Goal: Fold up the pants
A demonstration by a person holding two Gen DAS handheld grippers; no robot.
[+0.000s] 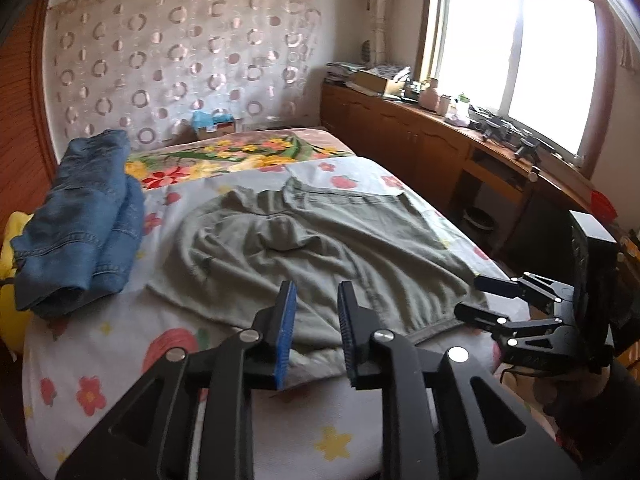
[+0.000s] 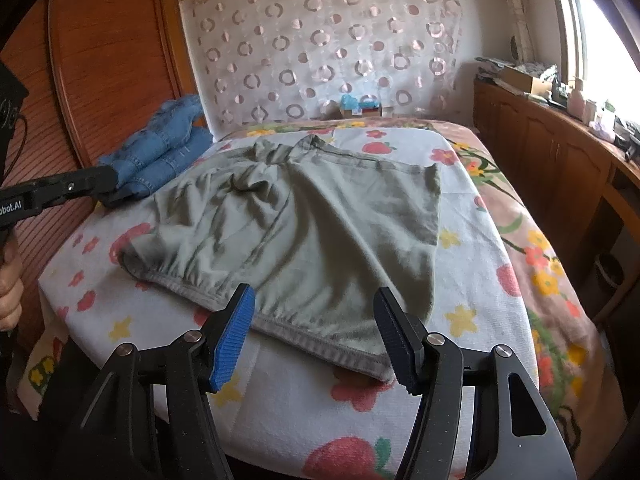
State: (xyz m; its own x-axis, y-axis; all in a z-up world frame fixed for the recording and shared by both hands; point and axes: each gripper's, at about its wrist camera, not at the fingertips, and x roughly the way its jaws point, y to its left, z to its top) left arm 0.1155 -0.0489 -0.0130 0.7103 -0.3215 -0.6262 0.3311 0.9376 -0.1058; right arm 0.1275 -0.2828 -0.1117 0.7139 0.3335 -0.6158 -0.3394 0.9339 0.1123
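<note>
My green pants (image 2: 304, 224) lie rumpled on the floral bed (image 2: 288, 408), jeans (image 1: 80, 220) beside them, wooden cabinets (image 1: 400, 136) under the window (image 1: 516, 48). Both my jaws are spread, holding nothing.

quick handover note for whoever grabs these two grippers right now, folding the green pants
Left gripper: open, holding nothing, hovering over the near hem of the green pants.
Right gripper: open wide, holding nothing, at the elastic waistband edge nearest you.
Pants: lying spread and wrinkled on the flowered sheet, not yet neatly folded, no grip taken.
Blue jeans: piled at the left side of the bed, apart from the green pair.
Done: pants laid out. Left: smooth out, grasp the near edge, fold over, probably fold once more.
</note>
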